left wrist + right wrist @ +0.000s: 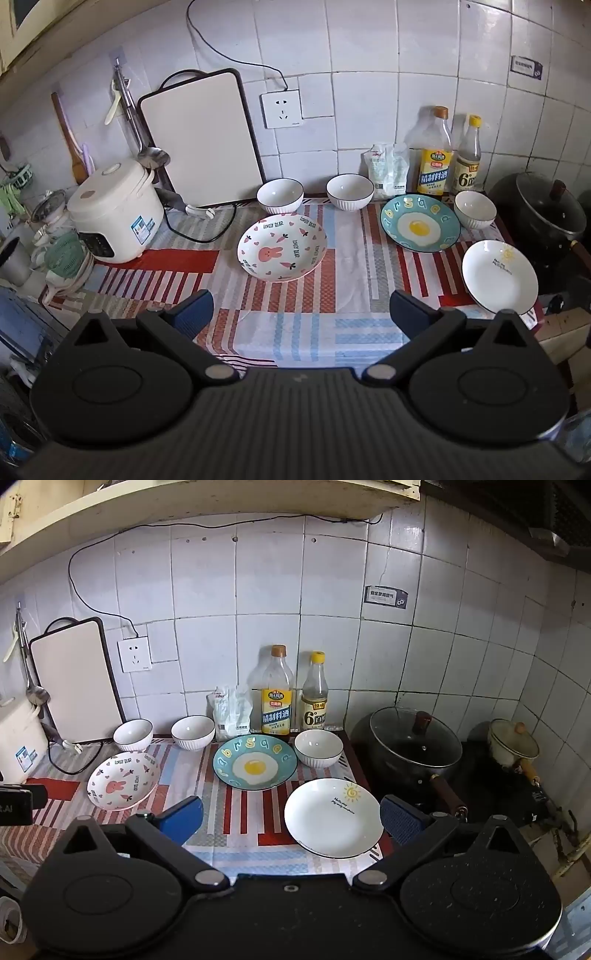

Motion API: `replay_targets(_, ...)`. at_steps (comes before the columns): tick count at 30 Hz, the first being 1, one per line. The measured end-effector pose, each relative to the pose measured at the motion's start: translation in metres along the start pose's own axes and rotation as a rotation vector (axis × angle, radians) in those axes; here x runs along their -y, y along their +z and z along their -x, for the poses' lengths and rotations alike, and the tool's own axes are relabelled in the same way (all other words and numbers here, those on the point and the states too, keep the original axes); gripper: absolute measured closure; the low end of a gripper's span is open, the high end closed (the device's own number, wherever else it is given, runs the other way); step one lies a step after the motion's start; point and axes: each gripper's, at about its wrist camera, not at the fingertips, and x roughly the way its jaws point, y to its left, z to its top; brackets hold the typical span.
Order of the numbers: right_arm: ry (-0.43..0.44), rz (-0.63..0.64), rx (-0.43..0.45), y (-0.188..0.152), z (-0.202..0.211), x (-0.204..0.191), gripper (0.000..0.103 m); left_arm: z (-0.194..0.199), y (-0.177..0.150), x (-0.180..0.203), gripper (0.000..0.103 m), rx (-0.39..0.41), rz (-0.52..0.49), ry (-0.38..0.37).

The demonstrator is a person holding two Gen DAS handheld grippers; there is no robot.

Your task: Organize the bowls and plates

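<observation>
Pink plate reads "LOVELY DEAR" (probably).

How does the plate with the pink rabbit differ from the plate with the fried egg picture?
The rabbit plate is white with pink hearts, carrots and lettering; the egg plate is teal with coloured letters around its rim. The rabbit plate lies alone towards the left; the egg plate lies further right, close beside a white bowl. Both are round, empty and flat on the striped cloth.
</observation>
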Motion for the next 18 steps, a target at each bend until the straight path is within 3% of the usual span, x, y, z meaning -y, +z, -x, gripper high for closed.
replay_targets(6, 0.004, 0.012, -0.002, -0.001, 0.0, -0.002, 0.0, 0.006, -0.008, -0.021, 0.0, 0.031, 0.053, -0.052)
replay_targets(18, -0.006, 0.027, -0.018, -0.004, -0.001, -0.004, 0.0, 0.006, -0.007, -0.014, 0.0, 0.023, -0.01, -0.078)
